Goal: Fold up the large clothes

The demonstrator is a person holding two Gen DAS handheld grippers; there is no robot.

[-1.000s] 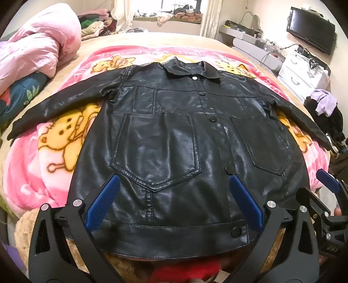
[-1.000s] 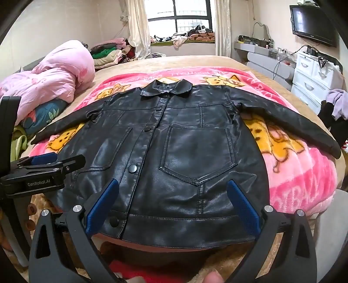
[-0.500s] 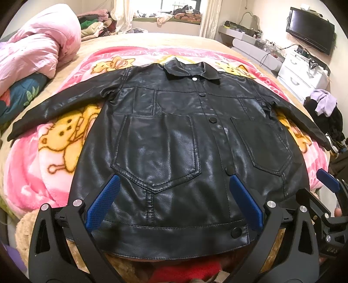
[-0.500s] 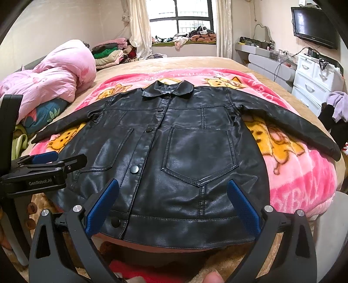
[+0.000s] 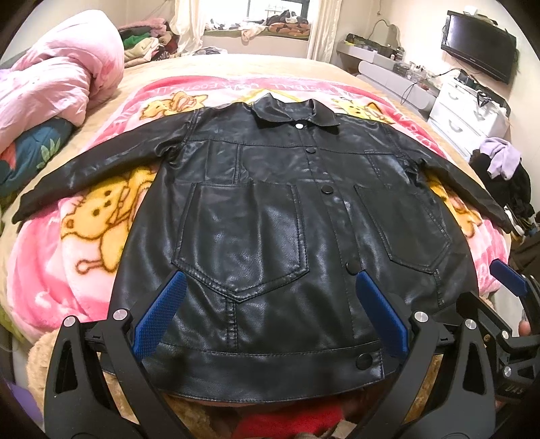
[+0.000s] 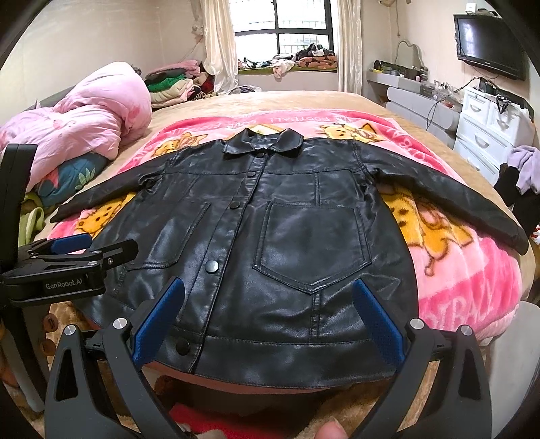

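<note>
We've got the black jacket (image 5: 270, 236) flat on the bed (image 5: 236, 64), collar far, hem nearest us. Left tool (image 5: 270, 317) and right tool (image 6: 268, 314) hover wide open, empty, each nearer its own sleeve.

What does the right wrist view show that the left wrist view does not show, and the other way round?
Only the right wrist view shows the barred window clearly, the left gripper from its side, and a fingertip at the bottom edge.

Only the left wrist view shows the right gripper at its right edge.

Both show the black leather jacket lying flat with sleeves spread on the pink cartoon blanket, the pink quilt, and open jaws.
</note>
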